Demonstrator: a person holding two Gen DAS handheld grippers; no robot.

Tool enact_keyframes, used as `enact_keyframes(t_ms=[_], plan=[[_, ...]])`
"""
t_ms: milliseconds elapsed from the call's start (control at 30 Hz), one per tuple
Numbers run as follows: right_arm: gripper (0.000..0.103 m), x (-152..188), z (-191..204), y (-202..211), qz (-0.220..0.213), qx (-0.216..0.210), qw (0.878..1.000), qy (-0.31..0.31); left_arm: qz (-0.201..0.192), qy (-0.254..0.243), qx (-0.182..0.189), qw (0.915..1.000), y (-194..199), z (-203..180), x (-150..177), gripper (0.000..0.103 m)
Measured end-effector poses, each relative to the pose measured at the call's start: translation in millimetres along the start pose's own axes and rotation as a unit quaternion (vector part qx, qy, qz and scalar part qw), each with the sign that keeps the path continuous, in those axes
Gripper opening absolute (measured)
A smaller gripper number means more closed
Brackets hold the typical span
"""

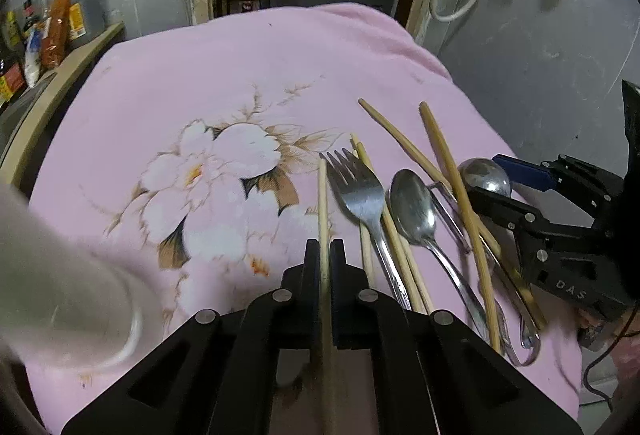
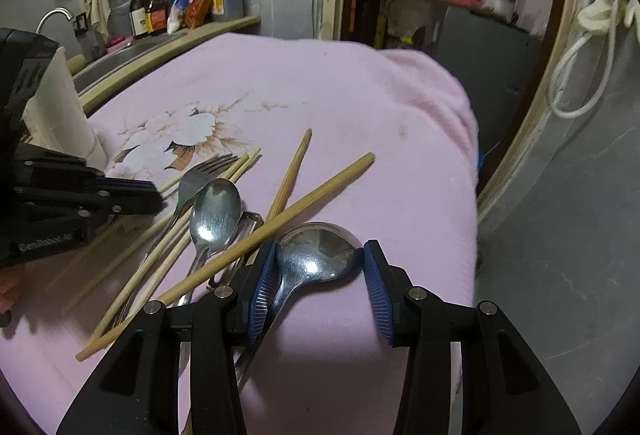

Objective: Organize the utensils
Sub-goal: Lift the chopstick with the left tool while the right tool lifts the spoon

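Note:
My left gripper (image 1: 325, 249) is shut on a wooden chopstick (image 1: 322, 195) that points away over the pink cloth. Right of it lie a fork (image 1: 356, 187), a spoon (image 1: 412, 207), several more chopsticks (image 1: 452, 187) and a round soup spoon (image 1: 484, 175) in a loose pile. My right gripper (image 2: 320, 263) is open, its blue pads either side of the soup spoon's bowl (image 2: 316, 253); the left pad is close to the neck. The spoon (image 2: 214, 211), the fork (image 2: 200, 171) and crossed chopsticks (image 2: 256, 235) lie to its left. The left gripper (image 2: 132, 195) shows at the left edge.
A pink flowered cloth (image 1: 240, 75) covers the table. A blurred whitish cup (image 1: 60, 295) stands near left; it shows as a white container (image 2: 60, 107) in the right view. Bottles (image 2: 176, 3) and a sink sit on the counter behind. Grey wall lies to the right.

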State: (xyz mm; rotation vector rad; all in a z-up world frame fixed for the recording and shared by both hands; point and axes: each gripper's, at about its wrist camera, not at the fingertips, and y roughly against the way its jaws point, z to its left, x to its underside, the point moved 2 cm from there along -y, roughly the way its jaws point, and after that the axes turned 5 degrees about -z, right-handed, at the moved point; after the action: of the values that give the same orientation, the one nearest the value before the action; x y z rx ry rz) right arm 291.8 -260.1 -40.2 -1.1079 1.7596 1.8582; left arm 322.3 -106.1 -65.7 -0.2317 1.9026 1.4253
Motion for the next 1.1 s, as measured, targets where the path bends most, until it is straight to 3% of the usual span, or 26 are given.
enact_keyframes(t_ms=[167, 333, 600, 767, 967, 1100], plan=[[0.041, 1, 11, 30, -0.071, 0.041, 0.996, 0.023, -0.063, -0.007, -0.005, 0.9980, 27, -3, 10, 0.002], [0.041, 3, 29, 57, -0.153, 0.100, 0.981, 0.066, -0.158, -0.006, -0.010, 0.9874, 60, -9, 13, 0.002], [0.041, 7, 51, 90, -0.281, 0.201, 0.933, 0.099, -0.299, -0.008, -0.036, 0.9535, 105, -15, 18, 0.002], [0.041, 4, 68, 104, -0.335, 0.240, 0.904, 0.116, -0.347, -0.013, -0.041, 0.9370, 132, -14, 22, 0.002], [0.041, -19, 89, 123, -0.392, 0.251, 0.874, 0.138, -0.401, 0.006, -0.058, 0.9144, 166, 6, 19, 0.002], [0.041, -37, 102, 135, -0.425, 0.246, 0.860, 0.138, -0.447, 0.013, -0.080, 0.8907, 195, 27, 13, 0.002]])
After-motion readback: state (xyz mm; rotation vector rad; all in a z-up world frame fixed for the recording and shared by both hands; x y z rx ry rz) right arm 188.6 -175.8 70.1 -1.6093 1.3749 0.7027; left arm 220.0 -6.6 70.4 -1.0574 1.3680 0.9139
